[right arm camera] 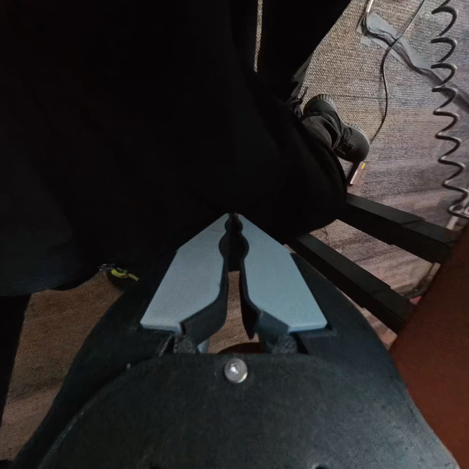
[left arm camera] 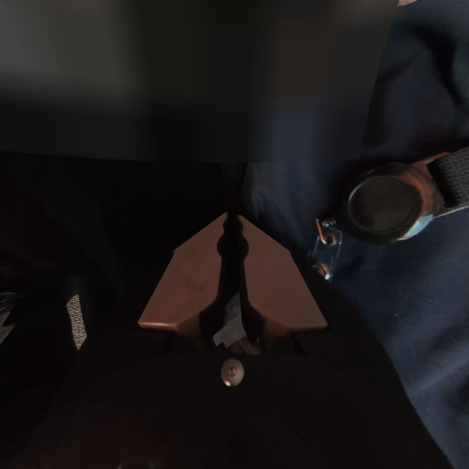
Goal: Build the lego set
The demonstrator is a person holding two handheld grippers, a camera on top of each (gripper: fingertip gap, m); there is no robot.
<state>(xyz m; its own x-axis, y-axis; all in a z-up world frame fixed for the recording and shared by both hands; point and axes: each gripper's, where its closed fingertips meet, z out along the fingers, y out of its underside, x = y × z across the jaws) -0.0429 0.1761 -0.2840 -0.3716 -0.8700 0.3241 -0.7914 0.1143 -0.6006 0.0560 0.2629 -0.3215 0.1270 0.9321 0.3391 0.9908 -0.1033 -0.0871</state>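
Note:
No lego pieces show in either view. My left gripper (left arm camera: 231, 215), with orange fingers, is shut and empty; it points at a person's dark clothing in dim light. My right gripper (right arm camera: 233, 215), with light blue fingers, is shut and empty; it points down past a person's black trouser leg (right arm camera: 177, 127) toward the floor.
In the left wrist view a round badge reel (left arm camera: 385, 203) on a strap and a clear clip (left arm camera: 326, 250) hang on a dark blue garment (left arm camera: 418, 330). In the right wrist view there are grey carpet (right arm camera: 406, 88), a black shoe (right arm camera: 335, 127), a coiled black cable (right arm camera: 449, 101), black frame bars (right arm camera: 380, 253) and a reddish-brown surface (right arm camera: 444, 355).

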